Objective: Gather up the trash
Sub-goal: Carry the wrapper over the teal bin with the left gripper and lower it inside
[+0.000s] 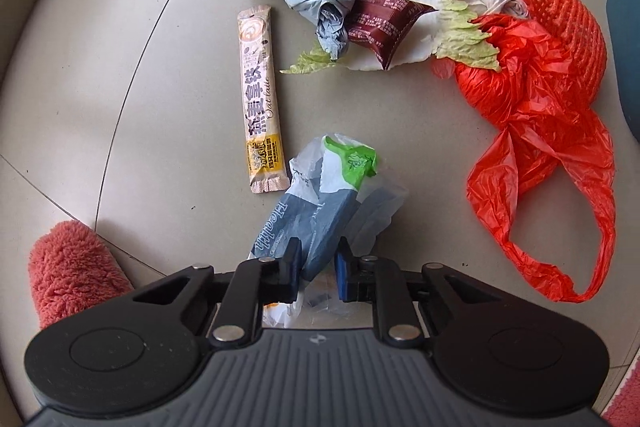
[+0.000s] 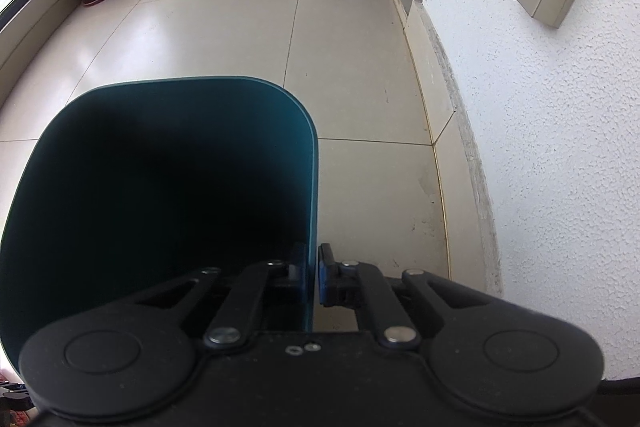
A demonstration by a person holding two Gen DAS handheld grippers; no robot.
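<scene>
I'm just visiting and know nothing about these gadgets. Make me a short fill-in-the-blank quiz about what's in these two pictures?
1. The left gripper is closed on a crumpled blue and white ____.
2. The right gripper clamps the wall of a teal ____.
3. The oat latte sachet lies on the tiled ____.
4. The tied plastic bag beside the cabbage leaf is coloured ____.

Missing words: wrapper; bin; floor; red

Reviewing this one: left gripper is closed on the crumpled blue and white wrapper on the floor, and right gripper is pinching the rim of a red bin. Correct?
Not quite. The bin is dark teal, not red, as the right wrist view shows, with the right gripper pinching its rim. The rest holds: the left gripper is closed on the blue and white wrapper on the floor.
</scene>
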